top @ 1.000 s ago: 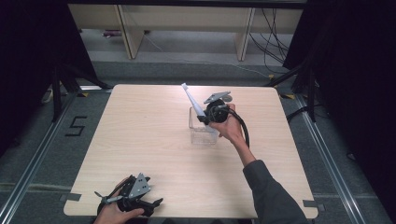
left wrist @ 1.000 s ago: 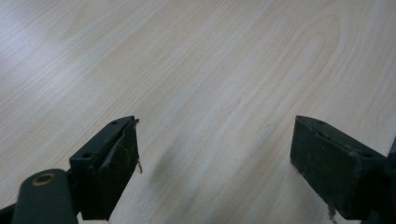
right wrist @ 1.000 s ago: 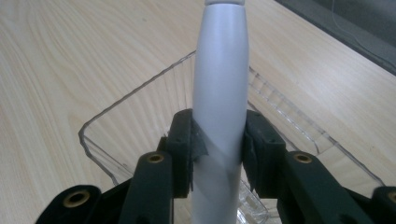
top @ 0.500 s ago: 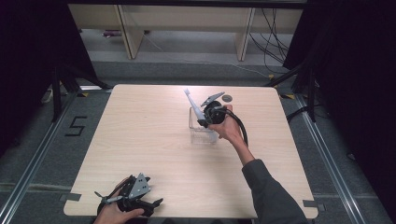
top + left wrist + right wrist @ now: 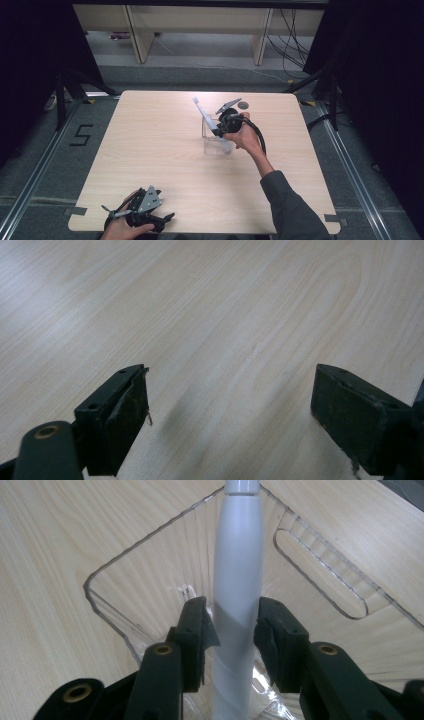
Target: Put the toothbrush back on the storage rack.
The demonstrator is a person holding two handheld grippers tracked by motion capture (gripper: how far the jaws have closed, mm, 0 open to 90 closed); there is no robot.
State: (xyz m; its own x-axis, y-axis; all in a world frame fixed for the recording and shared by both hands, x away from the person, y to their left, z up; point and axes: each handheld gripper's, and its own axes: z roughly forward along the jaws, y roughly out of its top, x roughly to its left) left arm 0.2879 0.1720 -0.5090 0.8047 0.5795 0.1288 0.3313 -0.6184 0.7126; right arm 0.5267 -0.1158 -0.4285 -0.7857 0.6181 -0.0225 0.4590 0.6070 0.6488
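A: Start with the high view. Where is the right gripper (image 5: 220, 131)?

B: Over the middle of the table (image 5: 150, 150), somewhat toward the far edge, held in the person's right hand (image 5: 241, 136). It pinches a white toothbrush (image 5: 204, 114), whose head end slants up toward the far left. The lower end stands in a clear plastic holder (image 5: 216, 145) on the table.

A: And the left gripper (image 5: 167, 216)?

B: At the near edge, close to the near left corner, in the left hand (image 5: 125, 227), resting low by the table. A small dark round object (image 5: 243, 105) lies near the far edge, beyond the right hand; I cannot tell what it is.

A: Left gripper view?

B: The two black jaws stand spread wide apart with bare wood between them. They hold nothing.

A: Right gripper view?

B: The jaws have drawn in on the toothbrush handle (image 5: 237, 605), one pad on each side. The left pad touches it; on the right I cannot tell whether a thin gap remains. The clear holder (image 5: 130, 565) lies behind, its rim and a slot-shaped cutout visible.

A: Anything cut off?

B: The brush head runs off the top edge there, and the handle's lower end is hidden between the jaws.
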